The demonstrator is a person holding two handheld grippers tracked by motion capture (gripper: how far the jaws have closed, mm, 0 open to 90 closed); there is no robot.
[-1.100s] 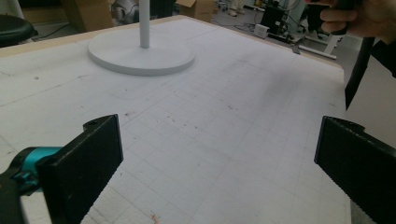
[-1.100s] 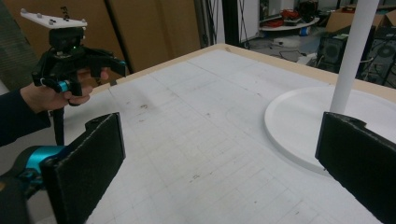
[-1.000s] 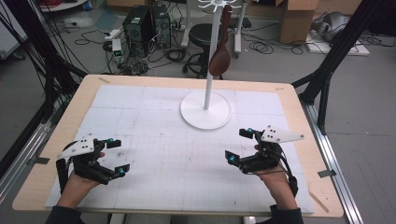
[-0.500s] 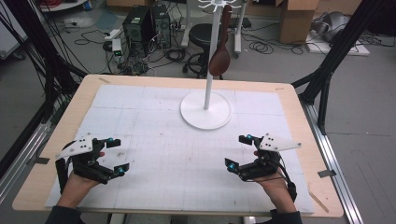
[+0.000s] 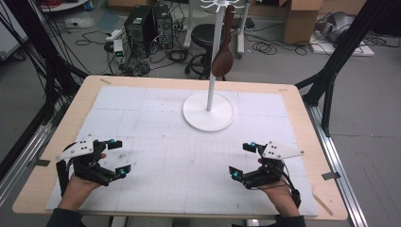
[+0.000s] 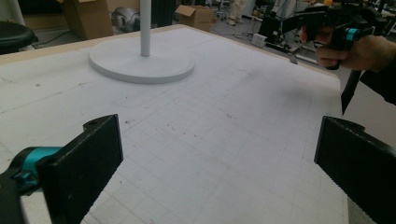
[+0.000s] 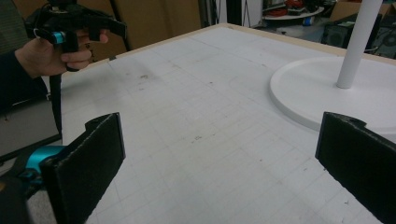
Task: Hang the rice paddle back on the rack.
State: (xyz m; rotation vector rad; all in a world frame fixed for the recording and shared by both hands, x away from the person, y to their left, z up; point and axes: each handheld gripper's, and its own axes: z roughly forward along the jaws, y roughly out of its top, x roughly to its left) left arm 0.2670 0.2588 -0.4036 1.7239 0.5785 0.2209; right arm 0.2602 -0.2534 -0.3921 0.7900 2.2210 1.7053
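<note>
**Jaws wide over mat**

Right gripper (image 7: pixel 219 163): two black jaws set far apart, nothing btwn them, above white grid mat (image 7: pixel 187 116). Stand (image 7: pixel 327 88) w/ round base & white pole just past right-hand jaw, on mat. Left gripper (image 7: pixel 74 23) top left, gripped by hand (image 7: pixel 51 56), near mat edge.

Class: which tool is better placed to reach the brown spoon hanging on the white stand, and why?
Right tool, probably. The spoon hangs on the stand, right of table centre, nearer it than the left tool. Both are open and empty.
</note>
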